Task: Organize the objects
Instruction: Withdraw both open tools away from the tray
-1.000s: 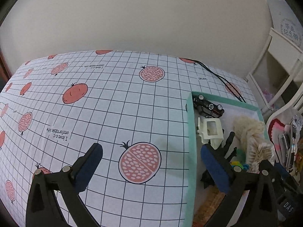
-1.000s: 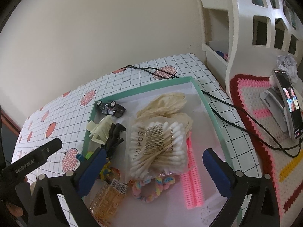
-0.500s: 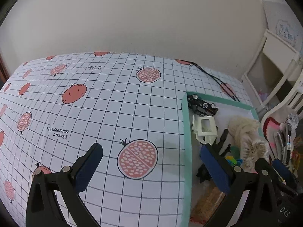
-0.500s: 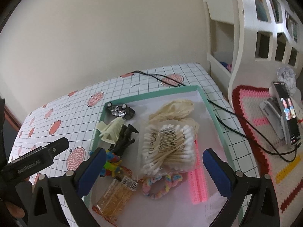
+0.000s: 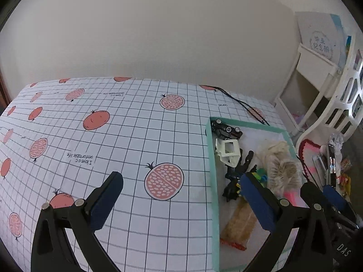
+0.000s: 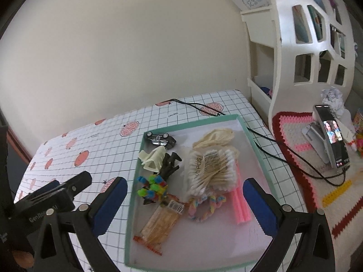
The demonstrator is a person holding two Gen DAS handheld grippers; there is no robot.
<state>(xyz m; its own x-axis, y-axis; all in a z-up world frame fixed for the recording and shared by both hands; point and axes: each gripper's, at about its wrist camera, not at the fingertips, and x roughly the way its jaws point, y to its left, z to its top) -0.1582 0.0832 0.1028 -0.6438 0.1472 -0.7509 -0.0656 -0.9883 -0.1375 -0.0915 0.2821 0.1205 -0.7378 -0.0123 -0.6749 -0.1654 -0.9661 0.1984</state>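
Both grippers hang wide open and empty: the right gripper (image 6: 185, 200) above the tray (image 6: 132, 206) of 10-odd items, the left gripper (image 5: 181, 195) over bare tablecloth (image 5: 127, 136), probably the sorting space.

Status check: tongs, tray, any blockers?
Both tongs open, empty: left tongs, right tongs. Green tray full, untouched. Black cable beside tray.

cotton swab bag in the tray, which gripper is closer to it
Right. The right gripper hangs open directly before the cotton swab bag; the left gripper sits open beside the tray.
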